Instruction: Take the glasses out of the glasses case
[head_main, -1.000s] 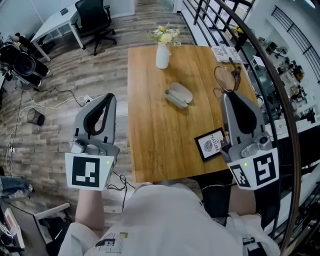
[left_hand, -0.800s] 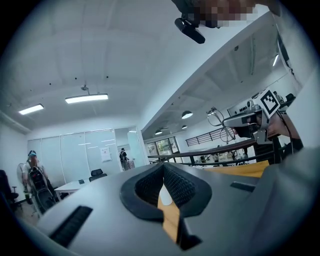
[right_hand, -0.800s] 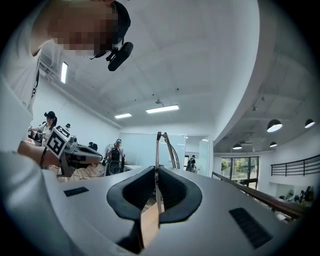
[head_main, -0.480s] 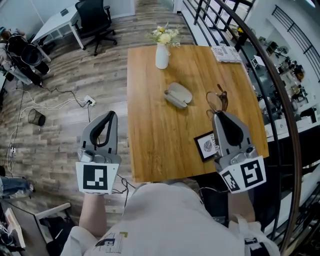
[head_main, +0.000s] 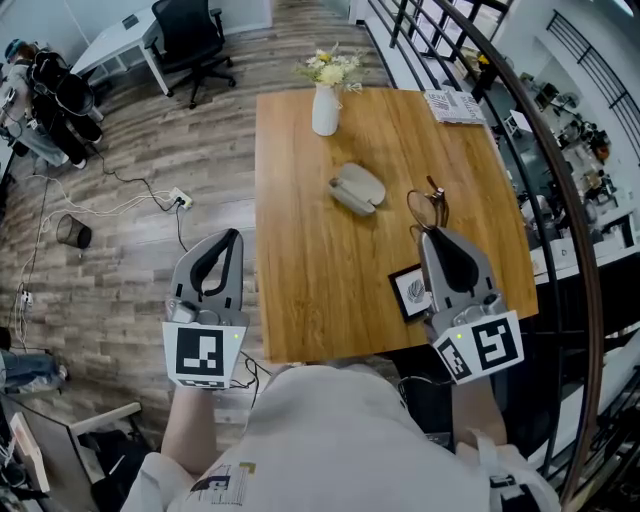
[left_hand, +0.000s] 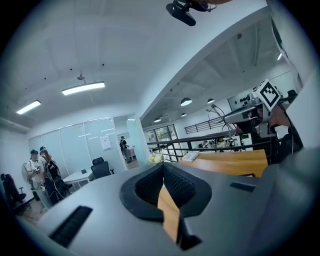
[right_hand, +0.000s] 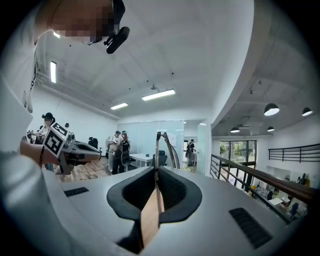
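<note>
The grey glasses case (head_main: 357, 188) lies mid-table on the wooden table (head_main: 300, 270); I cannot tell if its lid is open. The dark-rimmed glasses (head_main: 425, 207) hang folded from my right gripper (head_main: 431, 232), which is shut on them just above the table's right part, right of the case. In the right gripper view a thin temple arm of the glasses (right_hand: 167, 145) rises from the closed right gripper (right_hand: 157, 171). My left gripper (head_main: 229, 238) is shut and empty, over the floor left of the table. In its own view the left gripper (left_hand: 162, 166) has its pads together.
A white vase with flowers (head_main: 325, 105) stands at the table's far edge, and a booklet (head_main: 452, 105) lies at the far right corner. A black-framed card (head_main: 412, 290) rests near the front right edge. A railing (head_main: 560, 200) runs along the right. People stand in the far office (right_hand: 117, 150).
Both grippers have sunk and drawn back toward me. The right one brought the glasses down close above the table, now nearer the case.
</note>
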